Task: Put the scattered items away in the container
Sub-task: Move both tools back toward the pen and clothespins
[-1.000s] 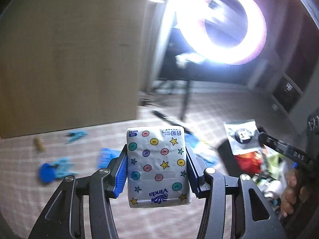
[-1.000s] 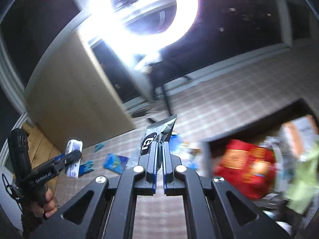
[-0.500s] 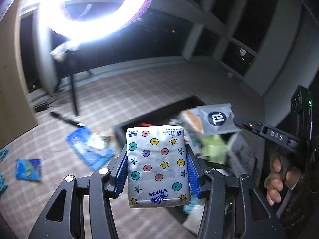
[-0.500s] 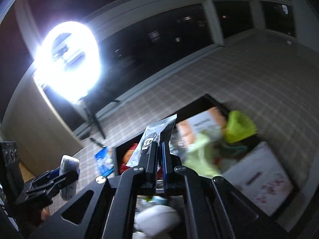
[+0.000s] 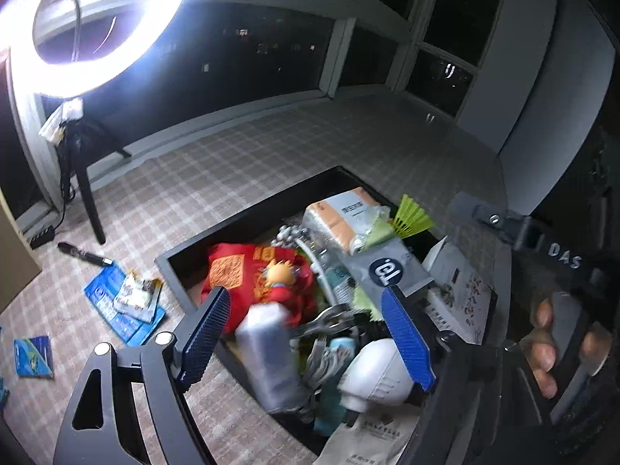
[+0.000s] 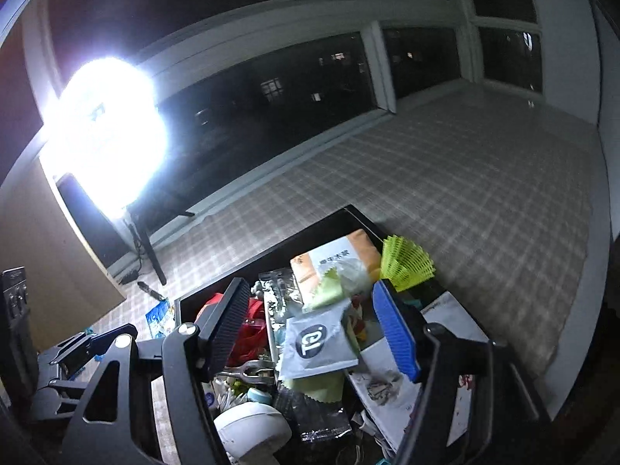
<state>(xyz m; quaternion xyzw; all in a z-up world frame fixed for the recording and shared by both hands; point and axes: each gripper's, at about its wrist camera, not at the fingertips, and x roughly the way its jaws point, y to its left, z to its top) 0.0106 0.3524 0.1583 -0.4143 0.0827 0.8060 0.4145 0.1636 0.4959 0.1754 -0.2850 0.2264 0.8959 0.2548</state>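
Observation:
My left gripper [image 5: 306, 333] hangs over the black container [image 5: 174, 271], its jaws opening. The star-printed tissue pack [image 5: 267, 356] shows blurred just below them, free of the blue pads [image 5: 407, 337], dropping onto the pile. My right gripper [image 6: 310, 329] is over the same container [image 6: 310, 232], jaws opening too. The grey pouch with a round logo [image 6: 314, 345] lies loose on the items below it, touching neither pad; it also appears in the left wrist view as the grey pouch [image 5: 387, 271]. A hand [image 5: 550, 348] holds the right gripper at that view's right edge.
The container holds a red bag [image 5: 252, 275], a white round object [image 5: 376, 376], an orange pack [image 5: 341, 213], a green fan [image 5: 412, 219] and a white box [image 6: 407, 379]. On the checked floor lie a marker [image 5: 85, 257] and blue packets [image 5: 124, 302]. A ring light on a tripod [image 5: 87, 193] stands at left.
Both grippers swung from the floor items to above the container. The left jaws opened and let go of the tissue pack; the right jaws opened and dropped the grey pouch.

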